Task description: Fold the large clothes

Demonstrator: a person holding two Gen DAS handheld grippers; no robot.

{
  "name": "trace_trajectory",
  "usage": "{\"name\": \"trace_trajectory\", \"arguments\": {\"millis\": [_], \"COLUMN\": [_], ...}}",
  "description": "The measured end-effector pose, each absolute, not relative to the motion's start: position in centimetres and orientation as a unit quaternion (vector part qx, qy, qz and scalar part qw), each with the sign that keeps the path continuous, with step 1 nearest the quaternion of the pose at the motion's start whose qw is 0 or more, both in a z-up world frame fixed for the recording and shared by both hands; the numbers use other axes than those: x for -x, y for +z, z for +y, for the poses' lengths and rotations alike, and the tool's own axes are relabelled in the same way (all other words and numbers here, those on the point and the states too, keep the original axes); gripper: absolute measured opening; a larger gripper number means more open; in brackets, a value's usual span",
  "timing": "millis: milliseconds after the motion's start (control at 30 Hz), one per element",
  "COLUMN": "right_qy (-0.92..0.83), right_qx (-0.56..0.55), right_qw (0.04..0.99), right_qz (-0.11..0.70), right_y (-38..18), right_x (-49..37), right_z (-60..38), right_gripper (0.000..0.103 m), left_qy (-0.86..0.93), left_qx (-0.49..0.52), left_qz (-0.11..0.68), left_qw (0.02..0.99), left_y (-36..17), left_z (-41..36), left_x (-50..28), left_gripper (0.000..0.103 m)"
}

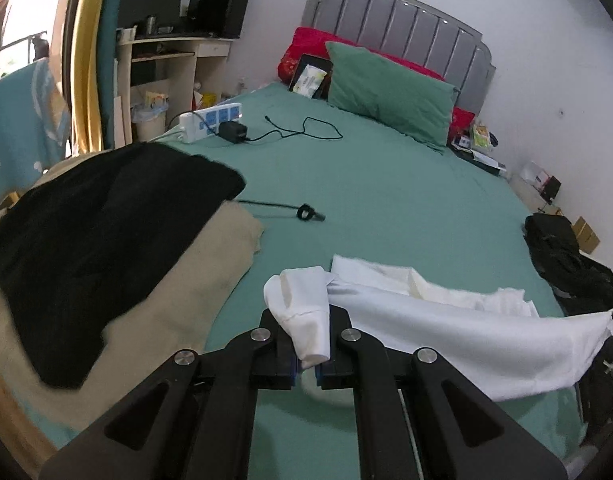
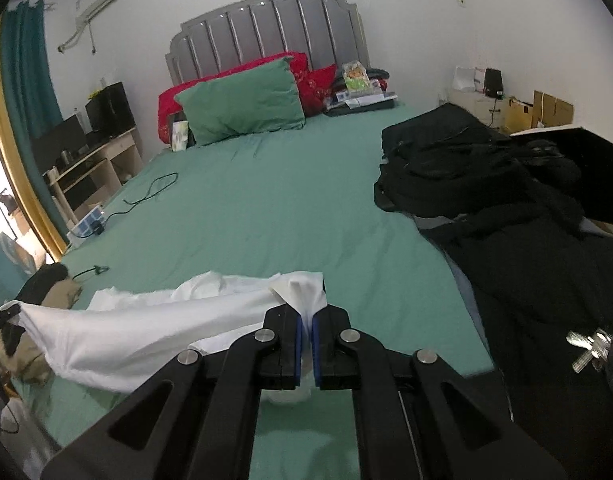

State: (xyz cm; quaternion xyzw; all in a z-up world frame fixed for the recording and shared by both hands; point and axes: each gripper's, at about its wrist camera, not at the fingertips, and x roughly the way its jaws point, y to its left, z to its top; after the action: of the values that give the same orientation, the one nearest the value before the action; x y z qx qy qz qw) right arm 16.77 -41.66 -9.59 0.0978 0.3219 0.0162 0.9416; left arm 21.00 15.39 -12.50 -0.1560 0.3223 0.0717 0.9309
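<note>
Gripping opposite ends of one white garment (image 1: 446,332), both tools are closed tight on the cloth. The left tool (image 1: 306,344) pinches a bunched white edge between its fingers, and the right tool (image 2: 305,332) clamps another bunched corner between its blue pads (image 2: 299,344). Between the two, the garment hangs stretched in a sagging band just above the green bed sheet (image 1: 386,192), with the rest of it lying crumpled on the sheet near the foot of the bed.

To the left lie a black cloth (image 1: 106,240) on top of a tan one (image 1: 178,300). A pile of black clothes (image 2: 486,168) sits on the right side of the bed. A green pillow (image 1: 390,92) leans on red ones by the grey headboard (image 1: 406,20), and a white power strip (image 1: 210,120) with a black charger cable rests at the left edge of the bed.
</note>
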Motion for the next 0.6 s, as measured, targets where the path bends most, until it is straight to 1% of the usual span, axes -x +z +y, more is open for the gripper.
{"name": "trace_trajectory", "arguments": {"millis": [200, 367, 433, 533, 567, 600], "right_qy": [0.021, 0.008, -0.002, -0.011, -0.016, -0.024], "right_qx": [-0.071, -0.08, -0.076, -0.077, -0.075, -0.073], "right_qw": [0.942, 0.941, 0.936, 0.929, 0.925, 0.918], "right_qz": [0.326, 0.33, 0.344, 0.363, 0.372, 0.388], "right_y": [-11.4, -13.9, -15.4, -17.4, -18.2, -19.1], "right_x": [-22.2, -26.0, -27.5, -29.2, -29.8, -30.5], "right_z": [-40.7, -40.6, -40.4, -40.2, -40.2, -40.2], "right_gripper": [0.004, 0.004, 0.005, 0.005, 0.006, 0.007], "left_qy": [0.066, 0.083, 0.081, 0.088, 0.091, 0.092], "left_qx": [0.172, 0.19, 0.199, 0.199, 0.199, 0.204], "left_qz": [0.31, 0.346, 0.356, 0.391, 0.406, 0.414], "left_qw": [0.933, 0.915, 0.91, 0.894, 0.887, 0.883], "left_y": [-13.8, -17.3, -18.7, -21.2, -22.1, -22.7], "left_z": [15.3, 16.5, 16.9, 17.3, 17.5, 17.7], "left_x": [-27.0, -32.3, -33.7, -35.8, -36.3, -36.5], "left_gripper": [0.007, 0.007, 0.007, 0.013, 0.018, 0.024]}}
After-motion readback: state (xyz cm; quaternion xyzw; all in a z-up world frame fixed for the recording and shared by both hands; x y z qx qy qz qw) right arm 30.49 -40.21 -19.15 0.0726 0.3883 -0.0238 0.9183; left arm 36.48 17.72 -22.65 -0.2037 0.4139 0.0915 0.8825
